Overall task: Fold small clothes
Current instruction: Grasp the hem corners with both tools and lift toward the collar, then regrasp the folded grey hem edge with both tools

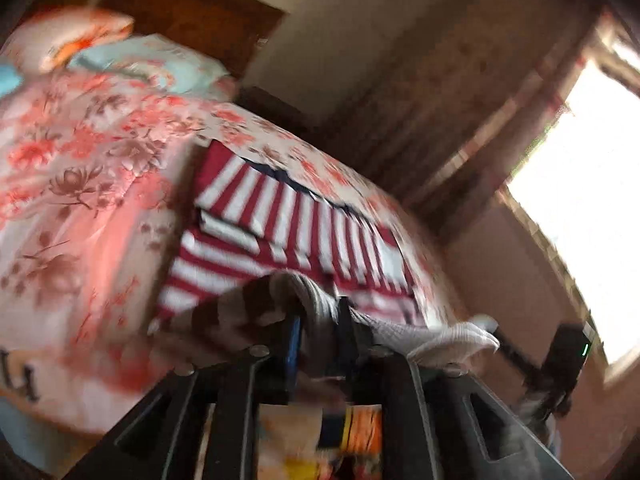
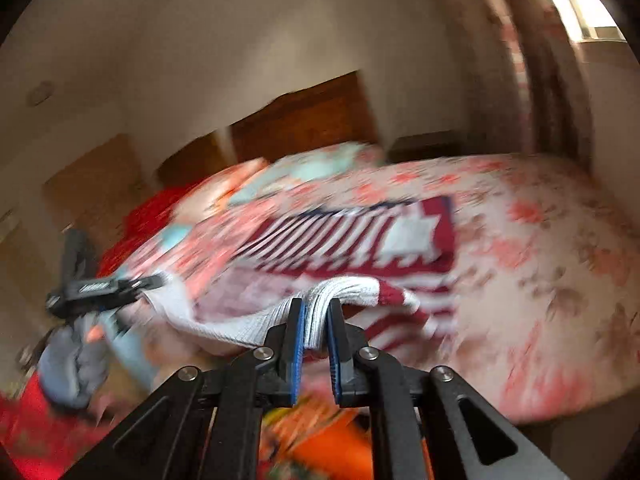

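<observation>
Left gripper (image 1: pixel 320 320) and right gripper (image 2: pixel 317 322) each pinch the striped garment's (image 2: pixel 404 236) white hem, lifted lower centre. Floral bedspread (image 2: pixel 540 240) lies bare at right; wooden headboard (image 2: pixel 304 120) upper centre.

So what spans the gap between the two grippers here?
In the right wrist view, the white ribbed hem of the striped garment stretches from the right gripper to the left gripper, both clamped on it. Nothing else lies between them.
</observation>
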The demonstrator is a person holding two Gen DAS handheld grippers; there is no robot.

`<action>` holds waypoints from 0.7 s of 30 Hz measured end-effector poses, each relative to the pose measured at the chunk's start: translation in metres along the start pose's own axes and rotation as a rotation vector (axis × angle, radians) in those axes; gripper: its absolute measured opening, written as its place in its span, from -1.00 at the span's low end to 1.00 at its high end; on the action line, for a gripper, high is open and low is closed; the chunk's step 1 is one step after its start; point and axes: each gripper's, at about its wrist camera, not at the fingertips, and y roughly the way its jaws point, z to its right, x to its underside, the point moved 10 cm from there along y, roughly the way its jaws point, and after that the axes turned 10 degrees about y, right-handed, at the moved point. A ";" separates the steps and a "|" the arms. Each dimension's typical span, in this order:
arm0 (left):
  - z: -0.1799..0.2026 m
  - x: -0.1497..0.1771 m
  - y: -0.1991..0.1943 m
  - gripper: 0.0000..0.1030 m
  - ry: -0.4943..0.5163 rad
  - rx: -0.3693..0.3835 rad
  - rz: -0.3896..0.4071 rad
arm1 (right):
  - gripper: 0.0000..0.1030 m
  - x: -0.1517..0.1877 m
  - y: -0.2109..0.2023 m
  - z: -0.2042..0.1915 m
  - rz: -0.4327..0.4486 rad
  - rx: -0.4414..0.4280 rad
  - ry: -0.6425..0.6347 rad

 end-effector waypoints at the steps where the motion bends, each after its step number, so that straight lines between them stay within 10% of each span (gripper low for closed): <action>1: -0.013 -0.006 0.011 1.00 -0.057 -0.017 0.017 | -0.67 -0.008 0.012 0.011 0.007 0.041 0.022; 6: -0.058 0.014 0.006 1.00 -0.173 -0.113 0.039 | -0.44 0.002 0.044 0.056 -0.091 0.155 0.096; 14: -0.076 0.048 -0.011 1.00 -0.012 -0.246 0.004 | -0.44 0.026 0.023 0.079 -0.099 0.205 0.021; 21: -0.042 0.053 0.008 1.00 0.125 -0.231 -0.026 | -0.44 0.008 0.091 0.059 -0.246 0.171 -0.156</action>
